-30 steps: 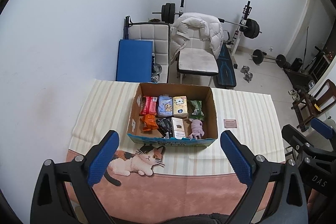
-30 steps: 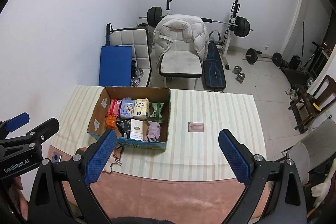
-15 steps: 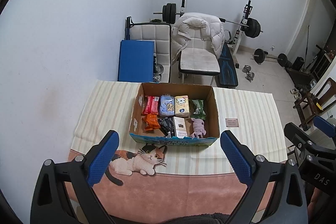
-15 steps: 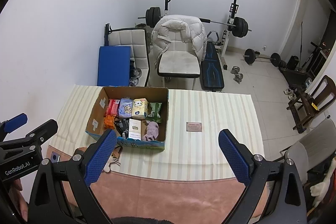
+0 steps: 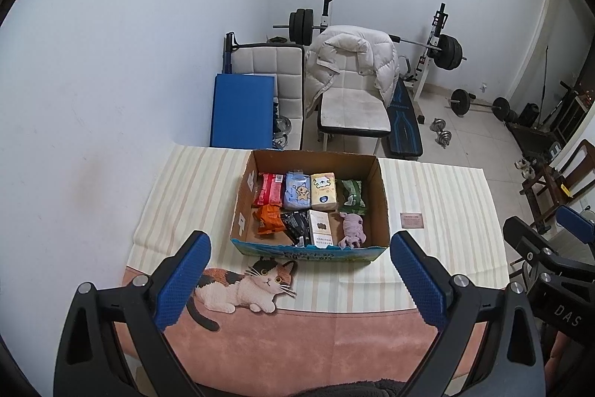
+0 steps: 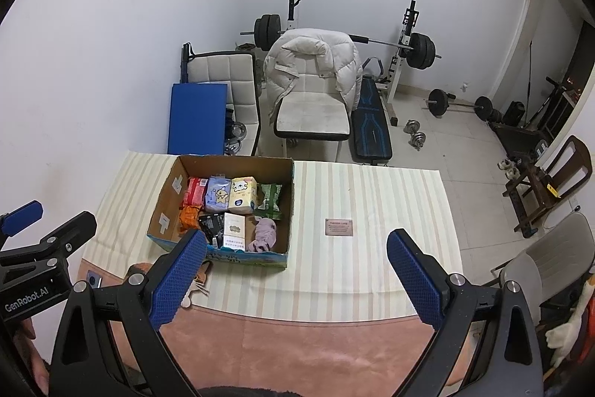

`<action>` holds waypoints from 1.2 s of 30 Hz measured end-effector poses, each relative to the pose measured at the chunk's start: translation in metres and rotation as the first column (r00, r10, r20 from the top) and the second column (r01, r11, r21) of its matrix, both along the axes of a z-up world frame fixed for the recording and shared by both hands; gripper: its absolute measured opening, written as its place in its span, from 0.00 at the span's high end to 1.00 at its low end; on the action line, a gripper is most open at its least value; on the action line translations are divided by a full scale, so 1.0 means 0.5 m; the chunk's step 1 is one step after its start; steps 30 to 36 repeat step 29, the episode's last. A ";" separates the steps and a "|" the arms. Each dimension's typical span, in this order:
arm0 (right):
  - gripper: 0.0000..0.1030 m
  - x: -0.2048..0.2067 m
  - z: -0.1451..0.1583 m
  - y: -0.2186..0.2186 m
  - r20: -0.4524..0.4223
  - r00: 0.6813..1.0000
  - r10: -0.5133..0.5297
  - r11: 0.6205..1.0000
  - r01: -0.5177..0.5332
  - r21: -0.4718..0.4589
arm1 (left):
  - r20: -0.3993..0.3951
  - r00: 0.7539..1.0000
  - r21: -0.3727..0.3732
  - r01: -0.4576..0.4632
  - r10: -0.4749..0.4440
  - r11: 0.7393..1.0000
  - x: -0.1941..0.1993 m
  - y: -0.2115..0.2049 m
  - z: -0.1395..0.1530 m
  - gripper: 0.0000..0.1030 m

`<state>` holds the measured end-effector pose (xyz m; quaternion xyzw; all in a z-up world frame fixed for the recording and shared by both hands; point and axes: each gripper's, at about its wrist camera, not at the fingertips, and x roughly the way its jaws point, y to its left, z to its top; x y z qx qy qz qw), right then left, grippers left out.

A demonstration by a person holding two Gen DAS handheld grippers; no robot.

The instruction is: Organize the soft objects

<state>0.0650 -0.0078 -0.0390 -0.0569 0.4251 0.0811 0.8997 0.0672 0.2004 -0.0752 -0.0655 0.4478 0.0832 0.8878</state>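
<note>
Two blue-padded grippers, left gripper (image 5: 299,279) and right gripper (image 6: 295,276), hang wide and empty above the striped desk (image 5: 438,196), probably since the soft packets sit sorted in the open cardboard box (image 5: 381,196).

An open brown cardboard box (image 5: 383,196) sits on the striped cloth-covered table (image 5: 446,196), left of centre. In the box, back row, left to right: red packet (image 5: 268,188), blue tissue pack (image 5: 296,190), yellow tissue pack (image 5: 323,191), green packet (image 5: 352,196). Front row, left to right: orange packet (image 5: 268,219), black packet (image 5: 296,225), white carton (image 5: 320,228), purple soft toy (image 5: 351,229). A small pink card (image 5: 412,220) lies on the table right of the box. A flat printed cat figure (image 5: 245,284) lies before the box. Behind the table stands a white padded chair (image 5: 353,106).
</note>
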 end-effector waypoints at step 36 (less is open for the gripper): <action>0.03 0.001 0.000 -0.007 0.000 1.000 -0.005 1.000 0.005 0.000 | -0.002 1.000 0.003 0.000 0.000 1.000 0.002 0.003 -0.002 0.04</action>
